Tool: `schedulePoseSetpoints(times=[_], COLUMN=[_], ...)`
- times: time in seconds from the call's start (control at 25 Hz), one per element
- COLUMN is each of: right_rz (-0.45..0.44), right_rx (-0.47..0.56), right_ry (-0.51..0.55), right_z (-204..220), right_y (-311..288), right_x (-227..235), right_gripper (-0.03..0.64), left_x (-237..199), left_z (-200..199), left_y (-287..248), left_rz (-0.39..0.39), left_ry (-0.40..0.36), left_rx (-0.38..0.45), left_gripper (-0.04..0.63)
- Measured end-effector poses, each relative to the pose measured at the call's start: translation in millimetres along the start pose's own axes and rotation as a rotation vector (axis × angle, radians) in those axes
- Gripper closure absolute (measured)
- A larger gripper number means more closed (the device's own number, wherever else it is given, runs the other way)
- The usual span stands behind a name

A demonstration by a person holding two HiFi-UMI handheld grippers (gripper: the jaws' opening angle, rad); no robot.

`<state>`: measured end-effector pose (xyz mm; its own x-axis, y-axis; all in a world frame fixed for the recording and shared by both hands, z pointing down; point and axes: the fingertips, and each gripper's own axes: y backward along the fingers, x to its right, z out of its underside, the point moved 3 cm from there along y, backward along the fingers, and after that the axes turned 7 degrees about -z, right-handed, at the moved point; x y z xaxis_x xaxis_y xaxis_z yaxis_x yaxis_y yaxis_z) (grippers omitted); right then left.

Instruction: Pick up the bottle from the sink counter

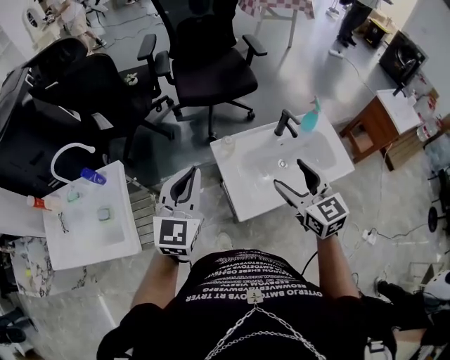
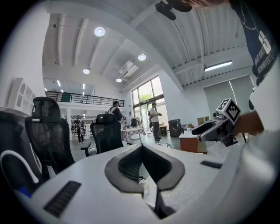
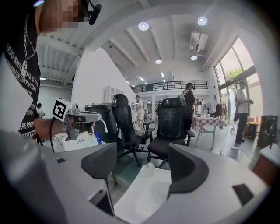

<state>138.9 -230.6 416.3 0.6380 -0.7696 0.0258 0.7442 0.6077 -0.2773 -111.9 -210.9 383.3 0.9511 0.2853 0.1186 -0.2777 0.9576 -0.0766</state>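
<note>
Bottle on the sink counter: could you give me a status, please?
Left gripper shut, right gripper open, both empty. Bottle upright on counter, untouched. Nothing blocking.

A black mesh office chair on castors (image 1: 211, 81) stands on the glossy grey floor (image 1: 295, 67), and a second black office chair (image 1: 84, 88) stands to its left. Lower left is a separate white washbasin unit (image 1: 116, 242) with an arched white tap (image 1: 69, 145); a small blue bottle (image 1: 93, 176) lies near its back edge and a red-capped white tube (image 1: 39, 202) at its left edge. At right stands a brown wooden cabinet with a white top (image 1: 369, 130). Far back are a red-and-white checked tablecloth (image 1: 278, 5) and a dark front-loading appliance (image 1: 402, 53).
</note>
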Motion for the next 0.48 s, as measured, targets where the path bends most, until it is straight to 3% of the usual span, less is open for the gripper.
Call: schedulePoseSetpoints(times=[0.48], right_rz=[0.042], right_rx=[-0.033], right_ry=[-0.018], right_z=[4.0], right_y=[-36.9], right_x=[17.4], right_gripper=[0.270], left_x=[-24.0], left_z=[-3.7], left_y=[-48.4], left_rz=[0.074], left_ry=[-0.023], left_rx=[0.021], left_gripper=[0.591])
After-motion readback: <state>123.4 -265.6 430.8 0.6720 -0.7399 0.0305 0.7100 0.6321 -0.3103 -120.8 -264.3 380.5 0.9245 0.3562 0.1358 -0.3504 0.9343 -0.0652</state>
